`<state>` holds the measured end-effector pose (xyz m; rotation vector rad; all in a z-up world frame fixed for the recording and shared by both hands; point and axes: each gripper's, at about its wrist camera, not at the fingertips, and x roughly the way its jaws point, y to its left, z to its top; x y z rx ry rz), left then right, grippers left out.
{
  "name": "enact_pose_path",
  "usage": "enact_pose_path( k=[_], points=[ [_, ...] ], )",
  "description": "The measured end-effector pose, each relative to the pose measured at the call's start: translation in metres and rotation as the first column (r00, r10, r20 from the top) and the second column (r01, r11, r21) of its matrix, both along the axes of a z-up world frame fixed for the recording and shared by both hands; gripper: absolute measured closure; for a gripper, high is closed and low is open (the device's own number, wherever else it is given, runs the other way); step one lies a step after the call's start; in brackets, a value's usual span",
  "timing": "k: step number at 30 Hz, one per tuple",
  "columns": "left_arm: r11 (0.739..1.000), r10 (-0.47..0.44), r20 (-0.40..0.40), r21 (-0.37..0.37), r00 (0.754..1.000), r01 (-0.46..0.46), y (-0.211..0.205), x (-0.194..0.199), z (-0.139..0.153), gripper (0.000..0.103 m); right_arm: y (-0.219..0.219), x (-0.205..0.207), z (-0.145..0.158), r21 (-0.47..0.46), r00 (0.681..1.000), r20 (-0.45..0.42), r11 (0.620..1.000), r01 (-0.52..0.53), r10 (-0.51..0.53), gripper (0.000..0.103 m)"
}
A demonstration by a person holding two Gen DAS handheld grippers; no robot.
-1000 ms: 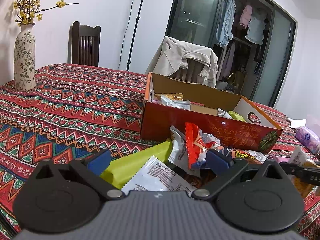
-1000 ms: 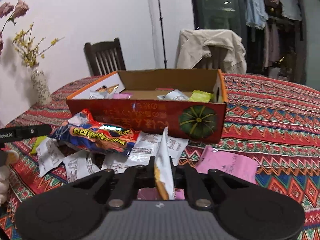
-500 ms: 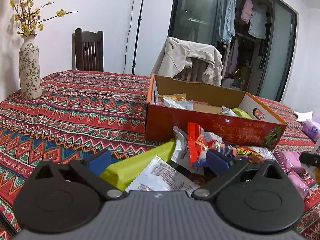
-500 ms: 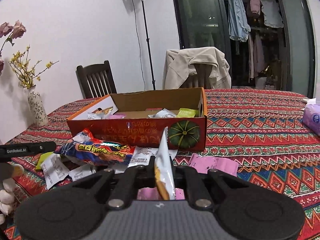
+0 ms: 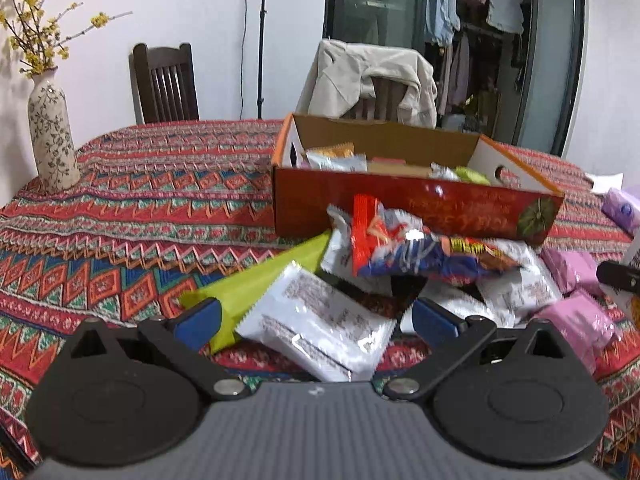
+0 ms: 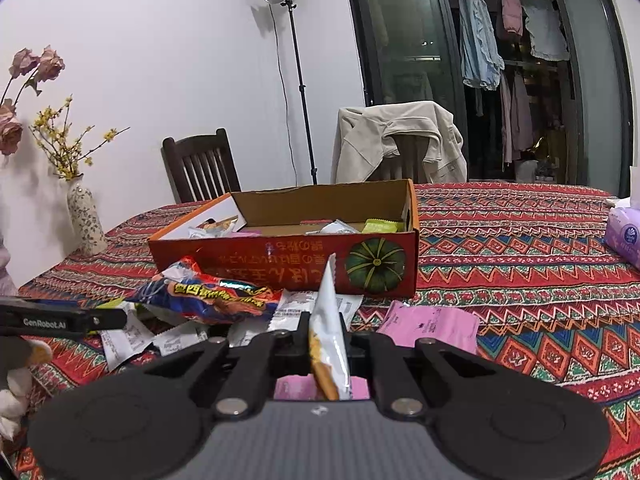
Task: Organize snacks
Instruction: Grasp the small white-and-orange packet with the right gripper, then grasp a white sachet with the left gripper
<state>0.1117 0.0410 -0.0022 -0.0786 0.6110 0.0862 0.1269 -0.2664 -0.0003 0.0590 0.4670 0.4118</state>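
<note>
A red cardboard box with several snacks inside sits on the patterned tablecloth. In front of it lies a heap of packets: a red-and-blue bag, white sachets, a green packet and pink packets. My left gripper is open just above a white sachet, its blue pads on either side of it. My right gripper is shut on a thin white-and-orange snack packet that stands edge-up between the fingers, short of the box.
A flowered vase stands at the table's left. Two chairs, one draped with a beige jacket, are behind the table. A purple tissue pack lies at the right. A light stand rises by the wall.
Both views have shifted: the box sits further right and more end-on in the left wrist view. The right gripper rose slightly with the packet still pinched. The left jaws stay open.
</note>
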Motion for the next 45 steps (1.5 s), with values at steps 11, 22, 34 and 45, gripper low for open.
enact_pose_path(
  k=[11,22,34,45],
  points=[
    [0.995,0.097,-0.059,0.019,0.994,-0.096,-0.002,0.027,-0.006,0.000,-0.001,-0.004,-0.004,0.007,1.000,-0.004,1.000,-0.005,0.005,0.095],
    [0.975,0.218,-0.132,0.082,0.967,-0.209,-0.007,0.034,-0.021,0.000,-0.003,-0.003,-0.008,0.018,1.000,-0.013,1.000,-0.007,0.008,0.095],
    [0.981,0.193,-0.092,0.030,0.977,-0.191,0.007,0.007,-0.018,0.038,-0.001,-0.009,-0.008,0.023,1.000,-0.011,1.000,-0.018,0.018,0.095],
    [0.984,0.176,-0.004,-0.010,0.984,-0.176,0.020,-0.016,0.000,0.052,0.000,-0.017,0.000,0.018,1.000,0.015,1.000,-0.016,0.016,0.095]
  ],
)
